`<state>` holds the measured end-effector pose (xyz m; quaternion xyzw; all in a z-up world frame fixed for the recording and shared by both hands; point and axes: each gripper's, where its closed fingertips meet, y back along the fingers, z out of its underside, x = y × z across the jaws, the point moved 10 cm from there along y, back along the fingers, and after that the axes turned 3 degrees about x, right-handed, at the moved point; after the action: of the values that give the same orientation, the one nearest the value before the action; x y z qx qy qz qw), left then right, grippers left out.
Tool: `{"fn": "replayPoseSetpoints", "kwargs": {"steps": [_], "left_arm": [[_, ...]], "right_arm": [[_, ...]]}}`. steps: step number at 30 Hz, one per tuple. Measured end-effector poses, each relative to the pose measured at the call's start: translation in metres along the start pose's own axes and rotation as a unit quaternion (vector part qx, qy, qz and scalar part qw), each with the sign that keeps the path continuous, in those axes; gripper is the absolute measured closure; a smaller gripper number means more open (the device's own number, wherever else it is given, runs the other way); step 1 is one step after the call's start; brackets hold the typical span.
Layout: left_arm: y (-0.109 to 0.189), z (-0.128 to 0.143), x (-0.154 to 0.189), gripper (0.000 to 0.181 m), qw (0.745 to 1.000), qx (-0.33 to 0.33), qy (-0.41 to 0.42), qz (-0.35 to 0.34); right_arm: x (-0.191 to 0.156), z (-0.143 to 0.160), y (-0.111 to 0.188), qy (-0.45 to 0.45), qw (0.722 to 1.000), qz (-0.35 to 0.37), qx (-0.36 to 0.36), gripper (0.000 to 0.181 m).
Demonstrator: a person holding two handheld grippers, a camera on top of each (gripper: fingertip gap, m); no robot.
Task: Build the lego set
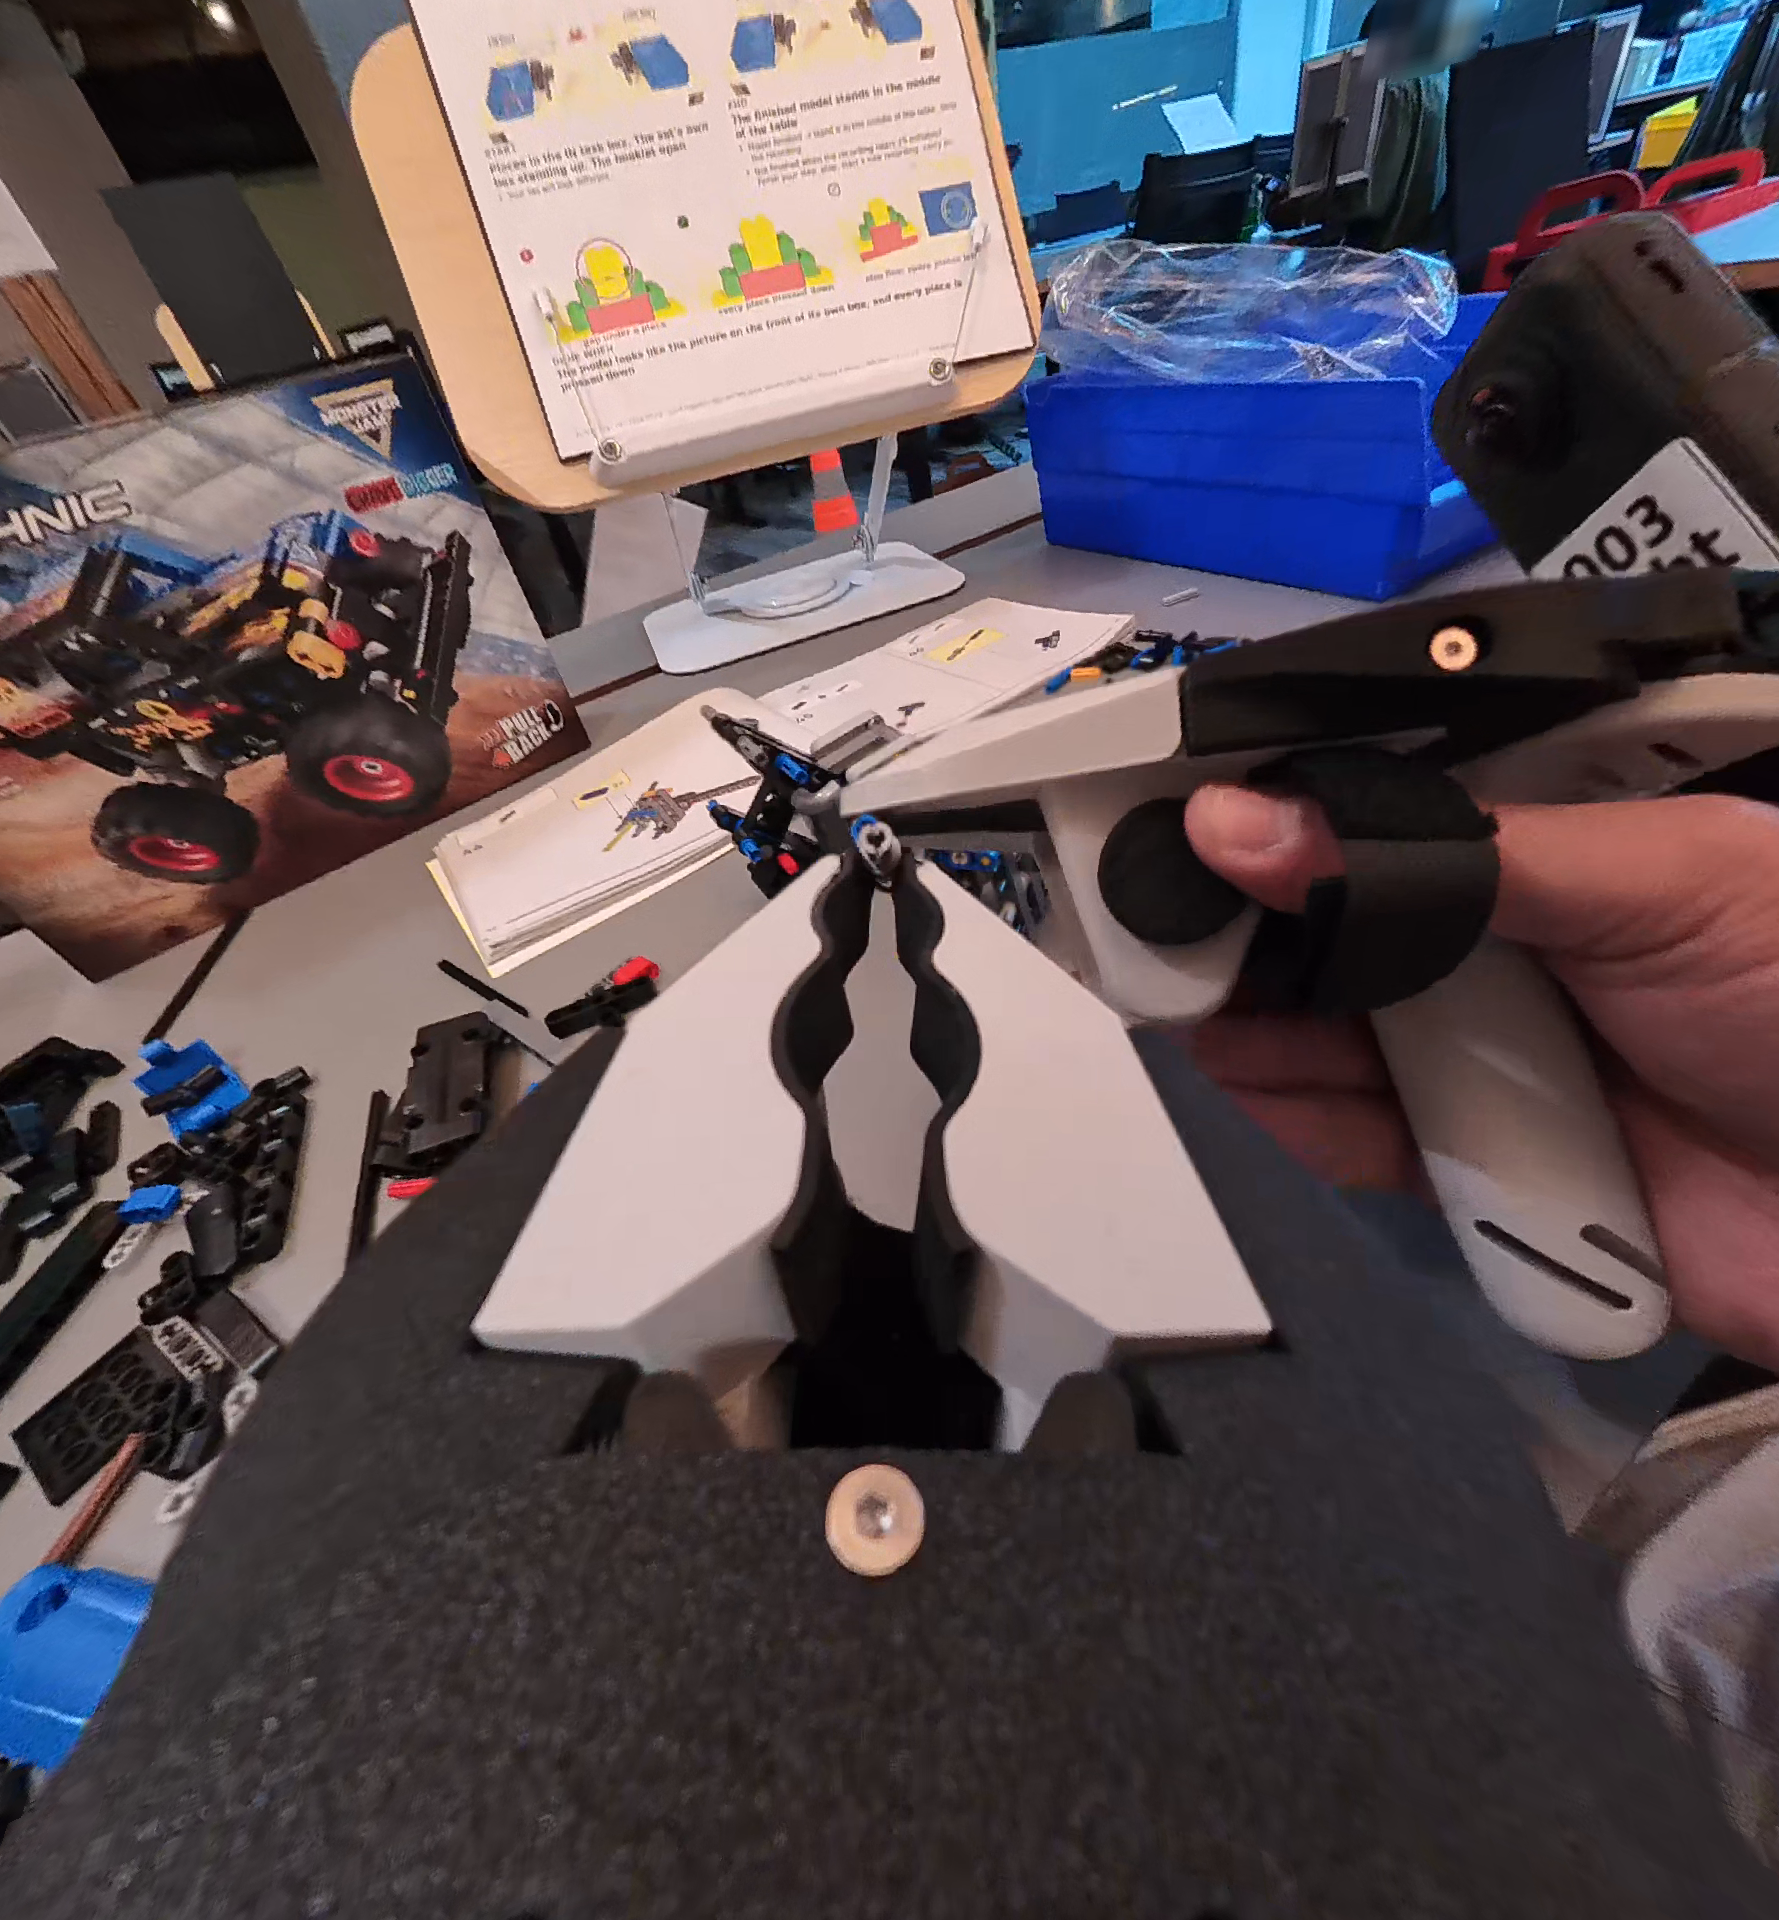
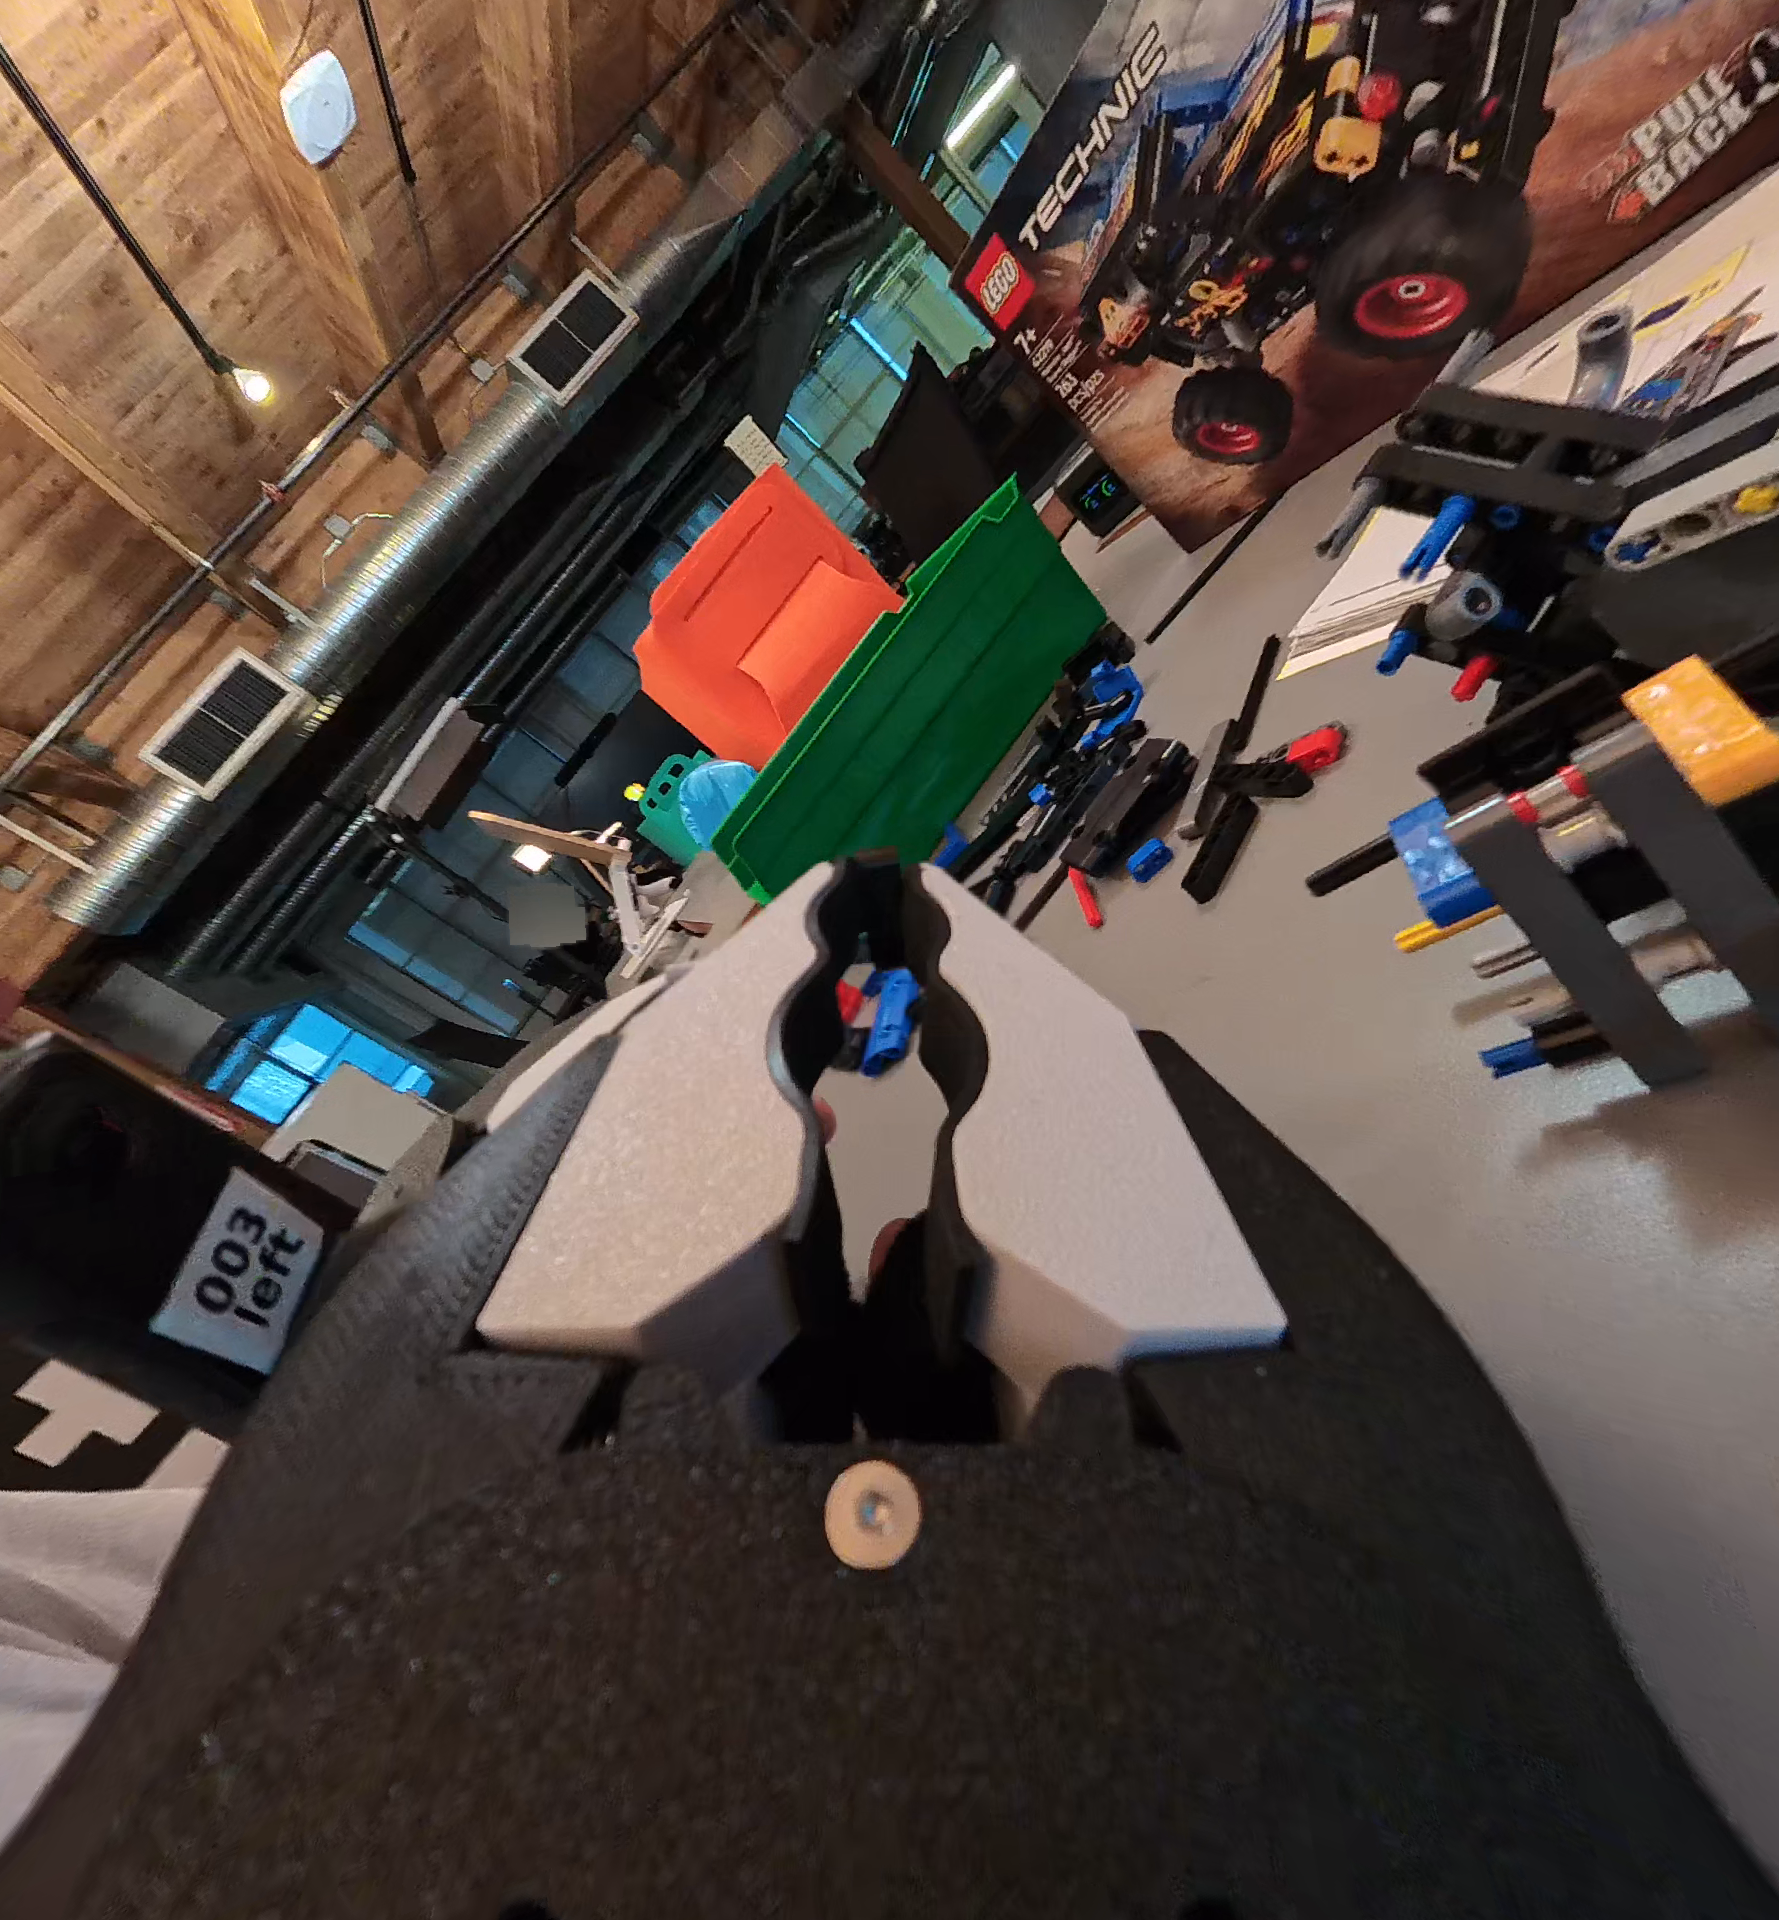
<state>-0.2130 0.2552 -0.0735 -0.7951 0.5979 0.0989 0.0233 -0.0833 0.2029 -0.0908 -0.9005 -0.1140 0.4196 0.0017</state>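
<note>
Left gripper pinches a small grey pin at its very tips, jaws closed on it, likely to keep the pin's end free for pushing into a hole. Right gripper comes in from the right in the left view, its tips at the chassis, which sits by the open booklet; whether it clamps the chassis or just steadies it I cannot tell. In the right view its jaws look nearly closed with something dark at the tips, unclear what. The chassis is off to that view's right, partly built, blue pins sticking out. Probably bracing the model so the pin can seat. Loose parts spread flat on the table at left for easy picking; box propped upright as reference. Blue bin behind, green bin farther off. Build is early to mid stage, I judge.
</note>
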Motion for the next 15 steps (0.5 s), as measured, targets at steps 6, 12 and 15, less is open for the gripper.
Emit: {"fn": "replayPoseSetpoints", "kwargs": {"steps": [6,12,15], "left_arm": [[-0.002,0.002,0.002,0.177,1.0,0.002,-0.009,0.0],[-0.003,0.001,0.0,0.178,0.999,-0.012,-0.001,0.039],[-0.003,0.008,0.001,0.178,0.994,-0.044,0.031,0.1]], "right_arm": [[0.005,0.0,0.001,-0.059,0.998,-0.012,0.001,0.174],[0.01,-0.001,0.004,-0.057,0.998,-0.015,-0.024,0.174],[0.015,0.003,0.014,-0.051,0.997,0.01,-0.06,0.175]]}}
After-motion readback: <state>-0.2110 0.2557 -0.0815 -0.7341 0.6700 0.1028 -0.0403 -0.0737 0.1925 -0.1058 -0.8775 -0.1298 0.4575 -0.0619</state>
